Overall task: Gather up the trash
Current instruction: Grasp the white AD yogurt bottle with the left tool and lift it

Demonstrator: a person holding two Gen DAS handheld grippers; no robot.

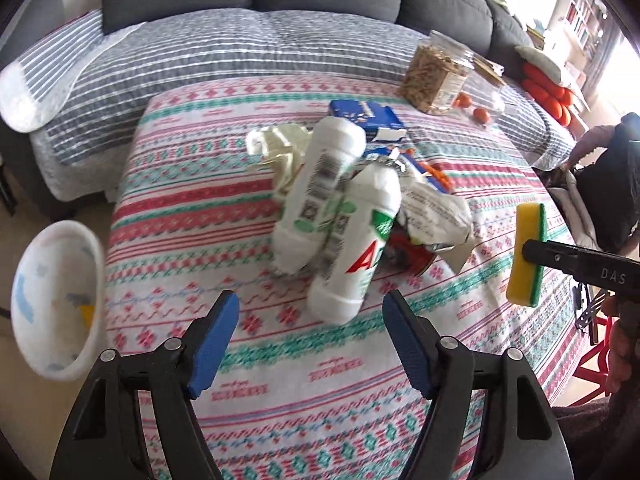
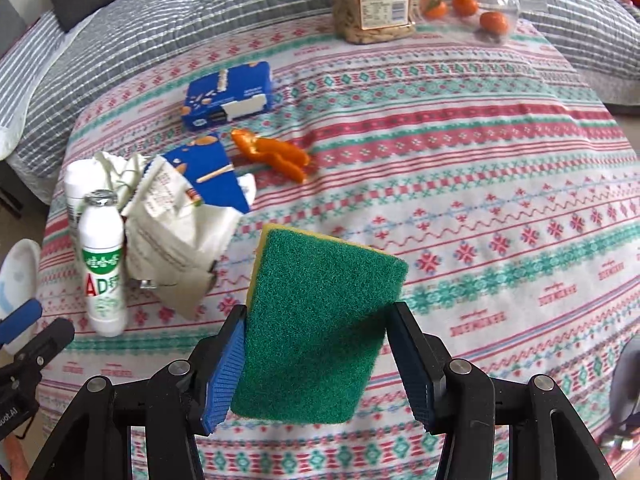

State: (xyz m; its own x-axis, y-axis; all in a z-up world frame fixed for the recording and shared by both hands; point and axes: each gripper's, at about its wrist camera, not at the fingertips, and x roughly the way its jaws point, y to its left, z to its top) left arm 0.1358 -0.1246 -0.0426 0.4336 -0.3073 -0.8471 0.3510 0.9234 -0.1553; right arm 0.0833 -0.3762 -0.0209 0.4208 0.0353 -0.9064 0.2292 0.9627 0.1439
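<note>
A heap of trash lies mid-table: two white plastic bottles (image 1: 320, 188) (image 1: 356, 248), crumpled white wrappers (image 1: 432, 216) and a torn blue packet (image 2: 212, 168). A flattened blue box (image 2: 228, 96) and orange peel (image 2: 276, 156) lie just beyond. My left gripper (image 1: 314, 320) is open, a short way in front of the nearer bottle (image 2: 102, 264), touching nothing. My right gripper (image 2: 316, 344) is shut on a yellow-and-green sponge (image 2: 320, 328), held above the cloth to the right of the heap; the sponge (image 1: 528, 256) also shows in the left wrist view.
A tilted white bowl (image 1: 56, 300) hangs off the table's left edge. A clear jar of snacks (image 1: 436, 76) and tangerines in a plastic bag (image 2: 464, 4) stand at the far side. A grey sofa with a striped cover (image 1: 240, 52) lies behind. The patterned tablecloth (image 2: 500, 184) covers the table.
</note>
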